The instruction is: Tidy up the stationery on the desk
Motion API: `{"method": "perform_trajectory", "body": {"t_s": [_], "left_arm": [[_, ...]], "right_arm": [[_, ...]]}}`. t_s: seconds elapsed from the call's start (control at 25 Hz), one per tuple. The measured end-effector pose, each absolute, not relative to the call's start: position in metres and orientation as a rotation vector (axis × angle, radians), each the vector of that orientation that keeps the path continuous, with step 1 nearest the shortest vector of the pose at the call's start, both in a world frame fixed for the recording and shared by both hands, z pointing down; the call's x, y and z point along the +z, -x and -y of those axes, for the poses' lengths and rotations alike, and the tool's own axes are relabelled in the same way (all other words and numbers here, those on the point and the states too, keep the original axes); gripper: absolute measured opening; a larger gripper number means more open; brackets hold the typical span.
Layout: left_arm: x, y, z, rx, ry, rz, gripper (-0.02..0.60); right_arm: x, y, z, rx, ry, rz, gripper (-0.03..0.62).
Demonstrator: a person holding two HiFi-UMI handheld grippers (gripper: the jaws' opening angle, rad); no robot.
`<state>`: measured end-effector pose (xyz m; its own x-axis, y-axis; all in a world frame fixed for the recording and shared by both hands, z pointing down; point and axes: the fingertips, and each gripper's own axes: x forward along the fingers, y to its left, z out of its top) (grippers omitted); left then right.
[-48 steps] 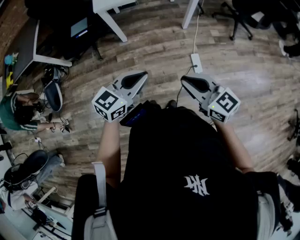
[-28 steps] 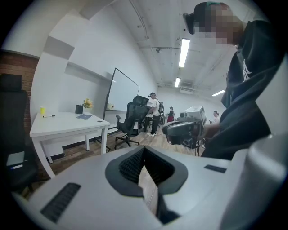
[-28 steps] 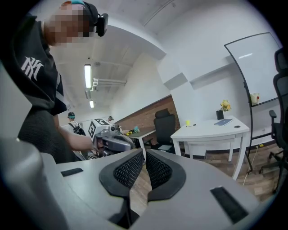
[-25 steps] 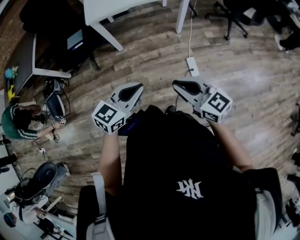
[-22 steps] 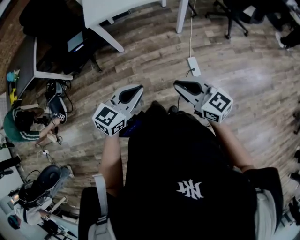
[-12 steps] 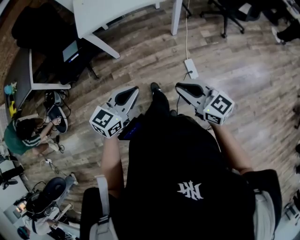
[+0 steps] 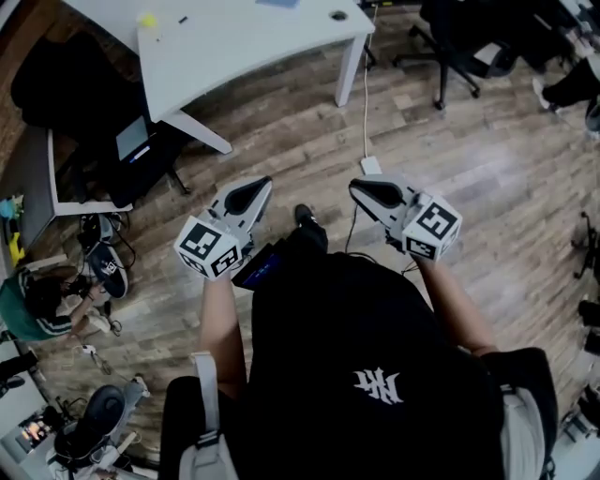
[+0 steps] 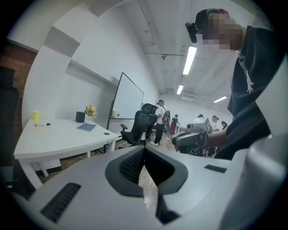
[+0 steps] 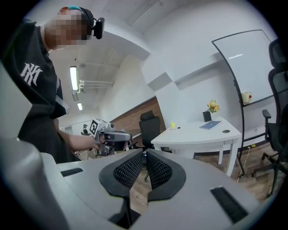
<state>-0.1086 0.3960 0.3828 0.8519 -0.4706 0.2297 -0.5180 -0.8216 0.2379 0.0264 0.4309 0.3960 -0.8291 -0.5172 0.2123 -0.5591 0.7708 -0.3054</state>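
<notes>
well, left gripper [image 7: 253, 187] and right gripper [image 7: 363, 187] hung mid-frame, both closed on nothing, over the wood floor [image 7: 281, 122]; upper left, the white desk [image 7: 234, 42] carried a yellow object [image 7: 147, 20] and a notebook [image 9: 210, 125].

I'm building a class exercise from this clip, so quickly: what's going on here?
A person stands on the wooden floor, holding the left gripper and the right gripper out in front. Both have their jaws drawn together on nothing. The white desk lies some way ahead, with a blue notebook, a marker and a small yellow thing on top. No stationery is in hand yet.
</notes>
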Motion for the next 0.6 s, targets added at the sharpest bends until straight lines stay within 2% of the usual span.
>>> {"method": "perform_trajectory", "body": {"t_s": [0.6], "left_arm": [[0.366,0.119,-0.226,0.209,-2.763,0.656,0.002]], "right_arm": [[0.380,-0.014,-0.268,0.544,-0.982,2.831,0.048]]}}
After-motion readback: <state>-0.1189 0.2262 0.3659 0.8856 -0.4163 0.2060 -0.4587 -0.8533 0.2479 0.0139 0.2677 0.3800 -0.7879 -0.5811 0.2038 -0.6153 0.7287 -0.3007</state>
